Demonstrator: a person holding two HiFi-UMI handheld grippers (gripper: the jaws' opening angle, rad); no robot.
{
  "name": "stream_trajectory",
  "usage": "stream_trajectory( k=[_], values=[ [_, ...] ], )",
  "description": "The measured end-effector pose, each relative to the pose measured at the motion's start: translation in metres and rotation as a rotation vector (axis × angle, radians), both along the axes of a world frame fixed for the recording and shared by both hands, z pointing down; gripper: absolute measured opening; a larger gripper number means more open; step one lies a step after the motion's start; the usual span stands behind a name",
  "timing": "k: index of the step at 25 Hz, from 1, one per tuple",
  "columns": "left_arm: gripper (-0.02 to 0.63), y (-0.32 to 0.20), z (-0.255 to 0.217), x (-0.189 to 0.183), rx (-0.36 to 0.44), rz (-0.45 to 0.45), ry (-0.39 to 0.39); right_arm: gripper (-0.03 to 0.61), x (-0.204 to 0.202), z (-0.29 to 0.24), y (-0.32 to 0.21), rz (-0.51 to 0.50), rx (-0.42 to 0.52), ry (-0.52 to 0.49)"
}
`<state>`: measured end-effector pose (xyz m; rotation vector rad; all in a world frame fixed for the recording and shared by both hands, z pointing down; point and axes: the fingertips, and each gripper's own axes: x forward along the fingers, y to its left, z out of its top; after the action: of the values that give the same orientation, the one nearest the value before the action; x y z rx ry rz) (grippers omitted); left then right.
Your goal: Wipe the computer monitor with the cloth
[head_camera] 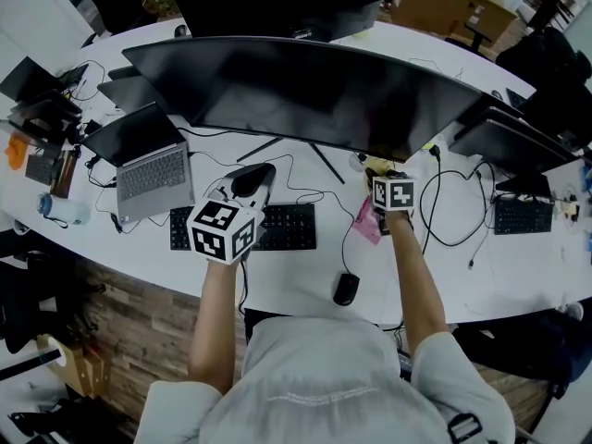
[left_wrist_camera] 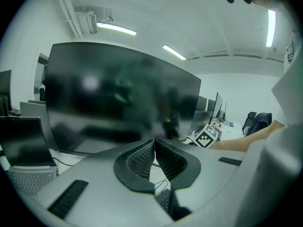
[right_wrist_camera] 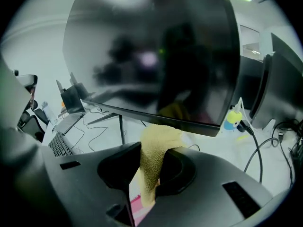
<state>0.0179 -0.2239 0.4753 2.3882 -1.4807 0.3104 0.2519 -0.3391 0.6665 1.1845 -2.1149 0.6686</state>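
Note:
A wide curved black monitor point(head_camera: 305, 91) stands on the white desk point(head_camera: 277, 276), its dark screen filling both gripper views point(left_wrist_camera: 118, 98) point(right_wrist_camera: 156, 56). My right gripper point(right_wrist_camera: 150, 162) is shut on a yellow cloth point(right_wrist_camera: 154, 152) and is held just below the monitor's lower right edge; in the head view the right gripper point(head_camera: 391, 176) sits under that edge. My left gripper point(left_wrist_camera: 154, 148) is shut with nothing between its jaws, raised over the keyboard point(head_camera: 277, 227) in front of the monitor's left half; the head view shows the left gripper point(head_camera: 245, 188) there.
A laptop point(head_camera: 148, 160) lies at the left, a mouse point(head_camera: 346, 288) near the front edge, a pink item point(head_camera: 366, 222) by my right wrist. Cables point(head_camera: 453, 211) trail at the right beside another monitor point(head_camera: 518, 146) and keyboard point(head_camera: 523, 215). The monitor's stand legs point(head_camera: 324, 160) spread behind the keyboard.

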Motion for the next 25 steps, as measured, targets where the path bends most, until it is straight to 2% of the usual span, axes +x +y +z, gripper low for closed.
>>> stream_trajectory(
  k=[6, 16, 21, 25],
  values=[
    [0.020, 0.003, -0.006, -0.049, -0.006, -0.037, 0.005, 0.109, -0.038, -0.001, 0.001, 0.016, -0.026, -0.022],
    [0.020, -0.008, -0.020, -0.132, 0.035, -0.089, -0.044, 0.109, -0.088, 0.000, -0.003, 0.085, -0.025, -0.027],
    [0.020, -0.016, -0.019, -0.159, 0.051, -0.095, -0.091, 0.110, -0.105, -0.001, -0.001, 0.106, -0.030, -0.059],
    [0.020, -0.017, -0.020, -0.179, 0.067, -0.096, -0.093, 0.110, -0.120, -0.001, -0.001, 0.127, -0.018, -0.079]
  ],
)
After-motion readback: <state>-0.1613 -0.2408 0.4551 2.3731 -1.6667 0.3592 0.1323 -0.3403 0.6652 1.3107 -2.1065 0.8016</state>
